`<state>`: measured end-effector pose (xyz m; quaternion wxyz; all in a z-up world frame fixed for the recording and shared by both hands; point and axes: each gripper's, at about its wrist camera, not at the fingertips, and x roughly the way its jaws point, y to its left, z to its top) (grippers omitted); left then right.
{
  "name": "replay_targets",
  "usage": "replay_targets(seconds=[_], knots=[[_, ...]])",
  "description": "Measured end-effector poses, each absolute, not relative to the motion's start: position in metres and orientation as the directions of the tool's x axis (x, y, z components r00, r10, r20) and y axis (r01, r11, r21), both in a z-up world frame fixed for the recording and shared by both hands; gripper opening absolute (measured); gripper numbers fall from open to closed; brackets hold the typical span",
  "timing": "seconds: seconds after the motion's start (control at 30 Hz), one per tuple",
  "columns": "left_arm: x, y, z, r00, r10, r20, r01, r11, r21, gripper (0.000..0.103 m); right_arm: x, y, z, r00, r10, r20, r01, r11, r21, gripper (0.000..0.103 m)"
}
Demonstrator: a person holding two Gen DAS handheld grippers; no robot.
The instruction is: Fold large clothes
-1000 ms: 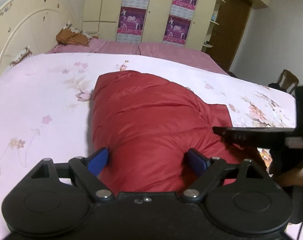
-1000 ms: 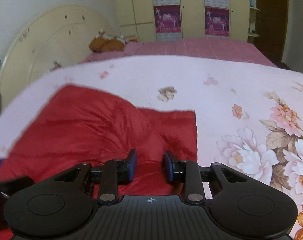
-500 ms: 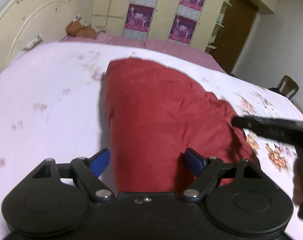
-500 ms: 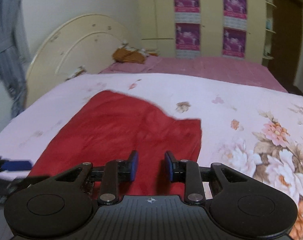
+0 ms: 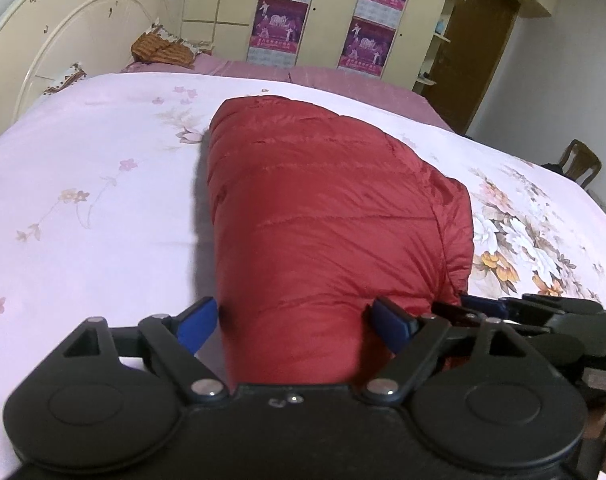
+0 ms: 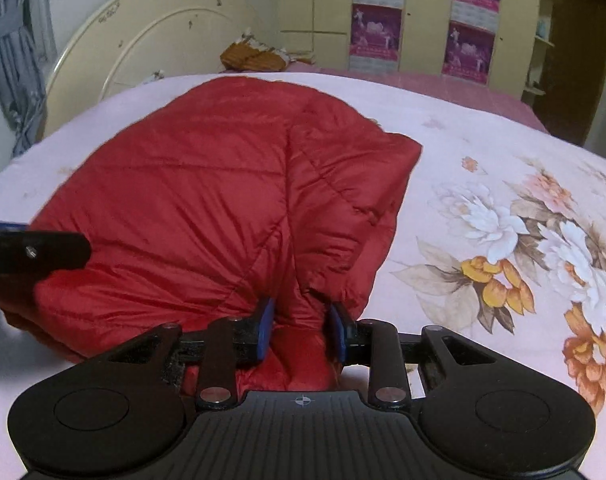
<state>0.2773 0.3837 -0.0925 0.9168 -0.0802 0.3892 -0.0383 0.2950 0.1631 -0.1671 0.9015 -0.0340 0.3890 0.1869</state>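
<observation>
A red quilted jacket (image 5: 327, 216) lies in a puffy mound on the flowered pink bedspread (image 5: 83, 220). My left gripper (image 5: 295, 322) straddles its near end. Its jaws stand wide and are opening, with the padded cloth between them and a thin dark gap at the left pad. In the right wrist view the jacket (image 6: 207, 184) fills the middle, and my right gripper (image 6: 301, 328) is shut on a pinched fold at its near edge. The right gripper's fingers (image 5: 483, 308) show just right of the left one. A left finger (image 6: 35, 248) enters from the left edge.
A cream headboard (image 5: 63, 40) stands at the far left, with an orange cloth (image 5: 163, 50) beside it. Behind the bed are a wardrobe with posters (image 5: 323, 20) and a brown door (image 5: 475, 48). A wooden chair (image 5: 583, 162) is at the right. A grey curtain (image 6: 15, 60) hangs left.
The right gripper has moved left across the bed with its fold and now sits close beside the left gripper. The jacket looks more bunched and nearer in the right view.
</observation>
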Motion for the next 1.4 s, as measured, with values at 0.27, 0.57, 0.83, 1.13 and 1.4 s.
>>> replay_targets(seconds=[0.27, 0.57, 0.83, 1.13, 1.4], knots=[[0.259, 0.371, -0.072, 0.675, -0.094, -0.731, -0.051, 0.983, -0.174, 0.103, 0.302, 0.145, -0.139, 0.592, 0.316, -0.742, -0.338, 0.932, 0.128, 0.058], [0.186, 0.331, -0.025, 0.701, 0.023, -0.713, -0.113, 0.99, -0.079, 0.103, 0.21, 0.102, -0.082, 0.674, 0.406, -0.617, -0.389, 0.905, 0.171, 0.084], [0.088, 0.281, 0.005, 0.748, 0.071, -0.66, -0.13, 0.991, -0.04, 0.103, 0.103, 0.063, -0.038, 0.723, 0.427, -0.543, -0.425, 0.895, 0.139, 0.101], [0.007, 0.254, 0.032, 0.771, 0.132, -0.623, -0.184, 0.983, -0.02, 0.103, 0.011, 0.023, -0.004, 0.768, 0.424, -0.48, -0.407, 0.902, 0.147, 0.101], [-0.028, 0.248, 0.046, 0.798, 0.154, -0.582, -0.214, 0.976, -0.036, 0.103, -0.033, 0.01, 0.014, 0.799, 0.408, -0.442, -0.36, 0.913, 0.191, 0.102]])
